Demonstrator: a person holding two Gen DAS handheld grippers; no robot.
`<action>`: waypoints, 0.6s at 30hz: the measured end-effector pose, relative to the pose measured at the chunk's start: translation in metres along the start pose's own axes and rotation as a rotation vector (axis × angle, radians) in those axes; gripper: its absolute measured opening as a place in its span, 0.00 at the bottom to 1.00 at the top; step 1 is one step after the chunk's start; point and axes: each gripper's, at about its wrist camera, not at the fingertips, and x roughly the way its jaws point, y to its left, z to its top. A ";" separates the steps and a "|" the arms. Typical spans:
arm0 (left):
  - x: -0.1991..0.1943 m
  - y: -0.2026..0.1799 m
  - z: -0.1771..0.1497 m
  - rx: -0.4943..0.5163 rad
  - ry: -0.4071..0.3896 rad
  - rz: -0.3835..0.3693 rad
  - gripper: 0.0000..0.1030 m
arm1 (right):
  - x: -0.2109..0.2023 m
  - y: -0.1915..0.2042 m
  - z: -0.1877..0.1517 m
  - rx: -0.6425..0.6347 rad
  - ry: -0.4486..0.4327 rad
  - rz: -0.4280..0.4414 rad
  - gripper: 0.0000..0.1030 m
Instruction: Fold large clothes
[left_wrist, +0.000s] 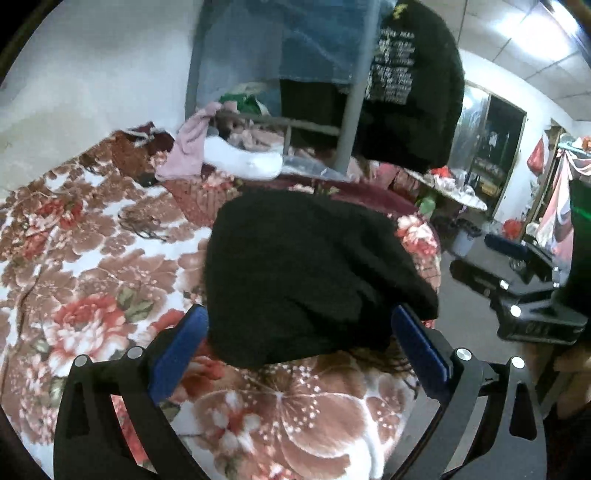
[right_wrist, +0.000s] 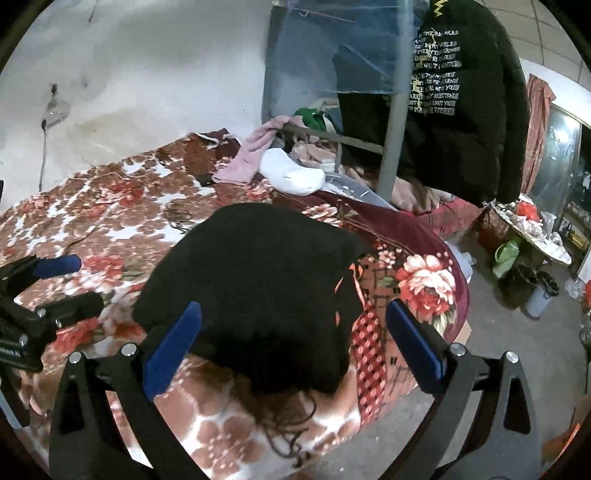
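Observation:
A black garment (left_wrist: 306, 273) lies in a compact folded bundle on the floral blanket (left_wrist: 92, 266), near the bed's right edge. My left gripper (left_wrist: 300, 310) is open, its blue pads (left_wrist: 181, 350) straddling the bundle's near edge without closing on it. In the right wrist view the same black garment (right_wrist: 258, 288) sits between the wide-open fingers of my right gripper (right_wrist: 293, 305), whose blue pads (right_wrist: 413, 343) grip nothing. Each gripper shows in the other's view: the right gripper (left_wrist: 484, 258) off the bed's right side, the left gripper (right_wrist: 83, 280) above the blanket at left.
A grey bed post (right_wrist: 395, 147) rises behind the bundle, with a black printed jacket (right_wrist: 472, 110) hanging from it. Pink cloth (right_wrist: 247, 158) and a white item (right_wrist: 291, 177) lie at the bed's far end. A cluttered round table (right_wrist: 532, 236) and bare floor (right_wrist: 491, 332) are to the right.

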 end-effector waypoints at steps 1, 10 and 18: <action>-0.005 -0.002 -0.001 0.007 0.004 0.005 0.95 | -0.006 0.000 -0.002 0.012 0.006 0.015 0.95; -0.051 -0.028 -0.014 0.047 -0.019 -0.006 0.95 | -0.057 0.002 -0.020 0.015 -0.025 0.040 0.95; -0.076 -0.029 -0.021 0.066 -0.070 0.111 0.95 | -0.080 0.009 -0.025 -0.008 -0.043 0.028 0.95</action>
